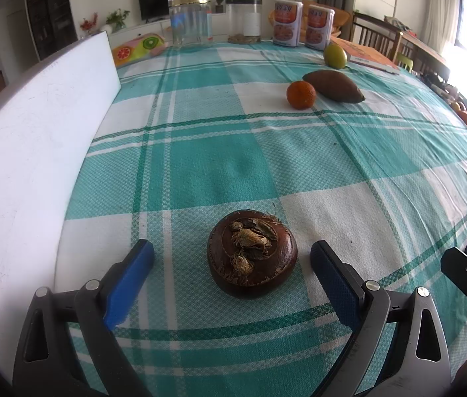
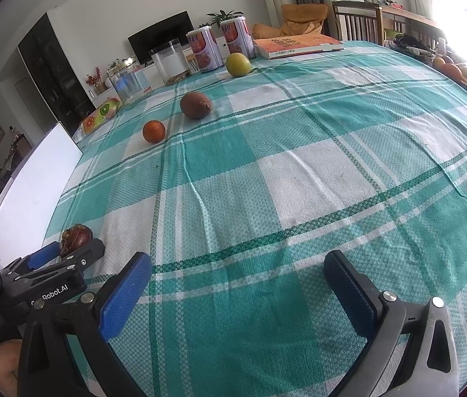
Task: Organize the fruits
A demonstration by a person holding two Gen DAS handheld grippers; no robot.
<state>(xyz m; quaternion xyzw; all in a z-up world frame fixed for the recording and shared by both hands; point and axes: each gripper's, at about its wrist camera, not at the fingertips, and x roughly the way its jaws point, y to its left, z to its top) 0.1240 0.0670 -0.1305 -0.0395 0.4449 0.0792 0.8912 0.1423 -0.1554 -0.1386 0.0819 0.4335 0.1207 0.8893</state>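
Well, the left gripper [image 1: 231,258] stands wide open around the dark brown round mangosteen [image 1: 252,253], pads clear of it, beside the white board [image 1: 34,152] edging the teal-and-white checked tablecloth [image 1: 299,158]. The right gripper [image 2: 238,278] gapes empty over open cloth. Beyond lie one small orange tangerine [image 1: 301,94], one brown tapered fruit [image 1: 332,85], one green round fruit [image 1: 335,55].

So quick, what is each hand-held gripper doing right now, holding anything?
Left hand-held gripper: open, the dark brown fruit sits between its fingers, untouched.
Right hand-held gripper: open, holding nothing.
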